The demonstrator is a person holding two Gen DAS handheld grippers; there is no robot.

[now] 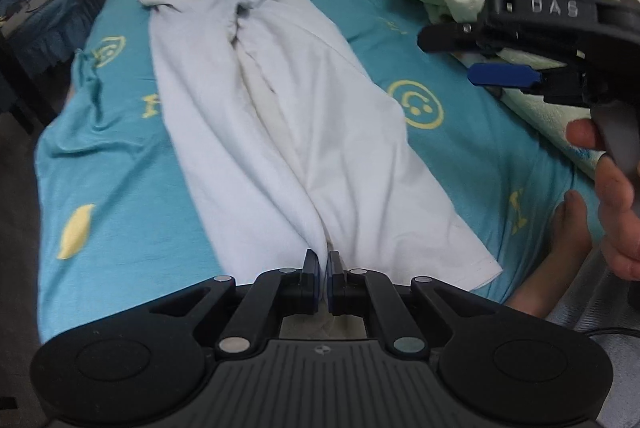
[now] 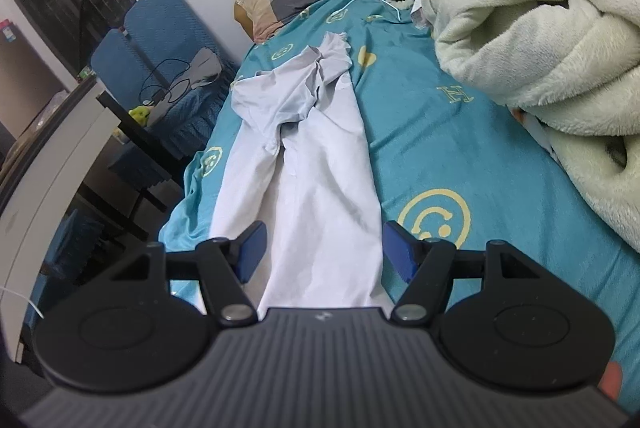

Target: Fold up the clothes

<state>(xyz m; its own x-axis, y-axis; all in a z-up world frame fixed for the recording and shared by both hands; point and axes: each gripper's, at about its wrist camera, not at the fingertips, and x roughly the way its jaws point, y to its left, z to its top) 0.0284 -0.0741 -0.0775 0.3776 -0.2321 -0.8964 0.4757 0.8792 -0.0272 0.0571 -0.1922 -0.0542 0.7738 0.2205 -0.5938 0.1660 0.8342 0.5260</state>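
The white shirt [image 1: 280, 132] lies long down the bed [image 1: 120, 156] toward the pillow end, its near edge pinched tight in the left tool [image 1: 324, 268], while the right tool [image 2: 324, 248] hangs wide open and empty above that same end

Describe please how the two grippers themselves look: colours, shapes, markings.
Both are black plastic. The left gripper and right gripper have blue pads, silver pivot pins, round side discs and a ribbed grey base. The right gripper's body carries raised letters "DAS". A bare hand holds it.
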